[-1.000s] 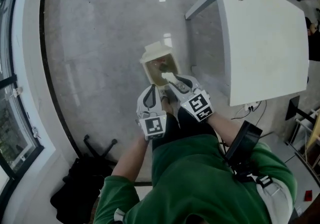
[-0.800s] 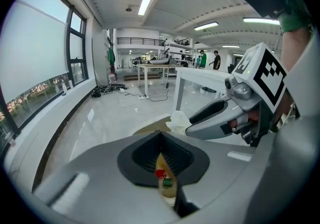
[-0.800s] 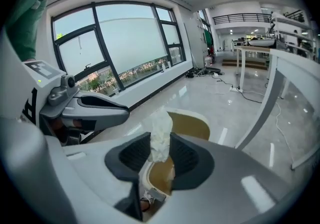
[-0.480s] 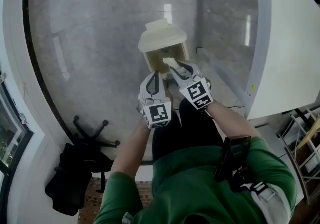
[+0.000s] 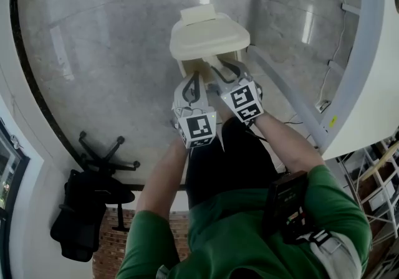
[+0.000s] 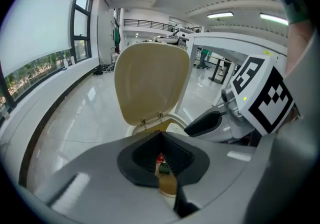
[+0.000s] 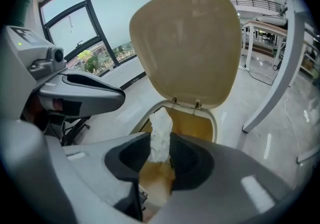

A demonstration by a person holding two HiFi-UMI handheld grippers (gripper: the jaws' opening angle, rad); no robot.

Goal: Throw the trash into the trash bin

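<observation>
The right gripper [image 7: 161, 140] pinches a crumpled white tissue [image 7: 161, 120] over the open mouth of the cream trash bin [image 7: 194, 124], whose lid [image 7: 187, 43] stands upright. Just beside it, the left gripper [image 6: 161, 138] has its jaws drawn together at the tips. Below lies a glossy grey stone floor [image 5: 106, 53]. A white tabletop [image 5: 377, 72] stands to the person's right, and tall windows [image 7: 90, 23] line the wall.
</observation>
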